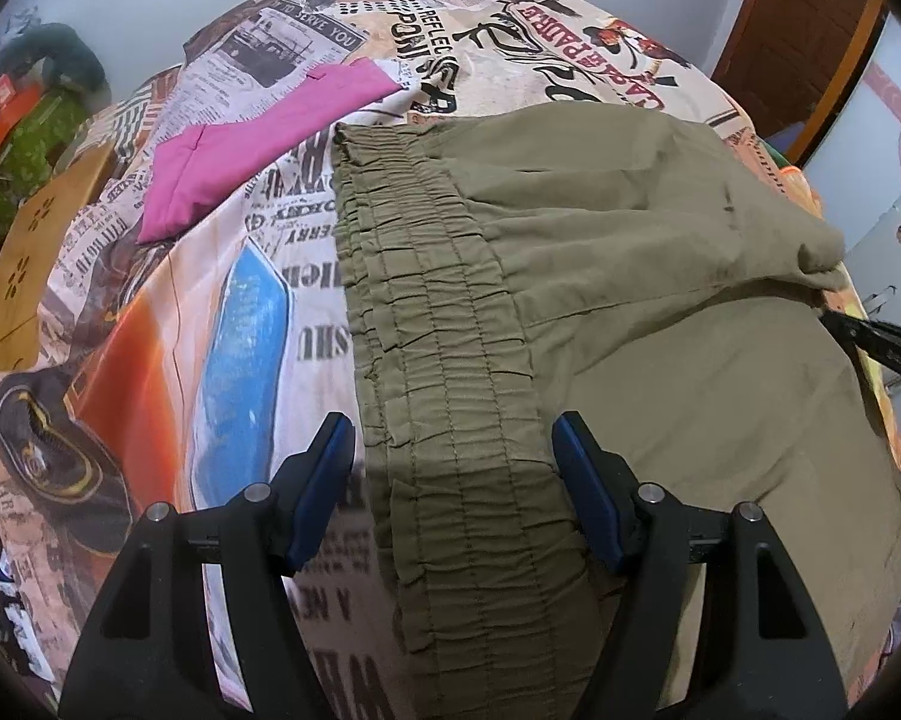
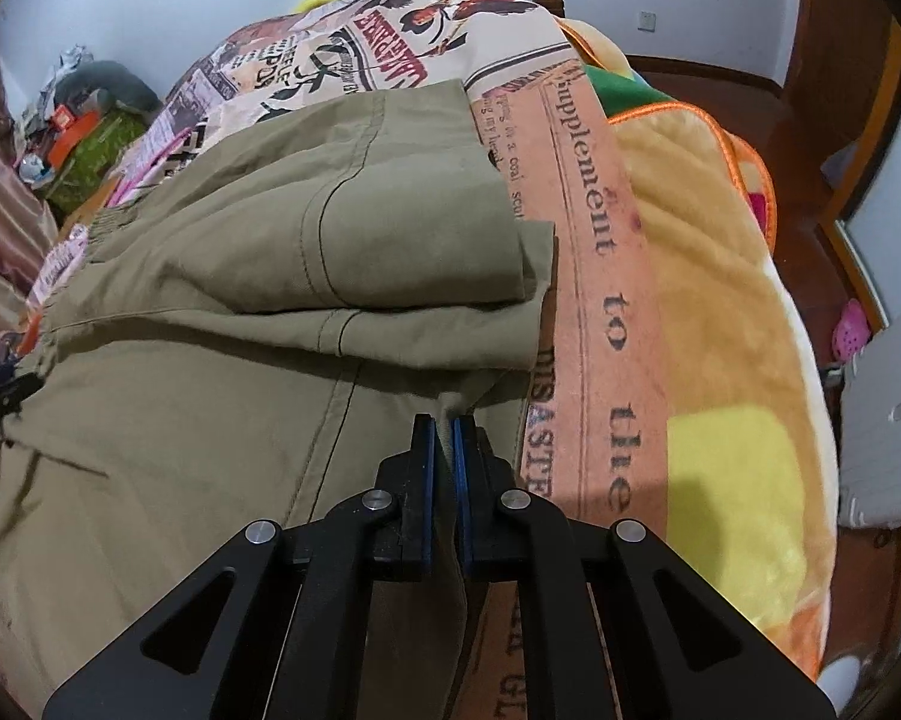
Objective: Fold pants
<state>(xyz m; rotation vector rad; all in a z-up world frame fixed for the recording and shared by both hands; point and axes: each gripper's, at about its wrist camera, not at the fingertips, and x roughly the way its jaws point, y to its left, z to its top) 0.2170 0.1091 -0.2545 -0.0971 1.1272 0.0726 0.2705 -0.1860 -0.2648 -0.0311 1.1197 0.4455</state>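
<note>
Olive-green pants (image 1: 660, 312) lie spread on a bed with a newspaper-print cover (image 1: 258, 312). Their gathered elastic waistband (image 1: 444, 360) runs toward me in the left wrist view. My left gripper (image 1: 453, 462) hangs open above that waistband, one blue pad on either side of it, not pressing. In the right wrist view the pants (image 2: 210, 360) lie with one leg folded over. My right gripper (image 2: 444, 438) is shut on the pants' edge, a pinch of olive cloth held between its blue pads. The right gripper's black tip (image 1: 882, 342) also shows at the right border of the left wrist view.
A pink garment (image 1: 258, 138) lies on the cover beyond the waistband. A wooden stool (image 1: 36, 240) and clutter stand left of the bed. A yellow plush blanket (image 2: 720, 330) hangs over the bed's right side, with wooden floor (image 2: 810, 120) and a white cabinet (image 2: 888, 408) beyond.
</note>
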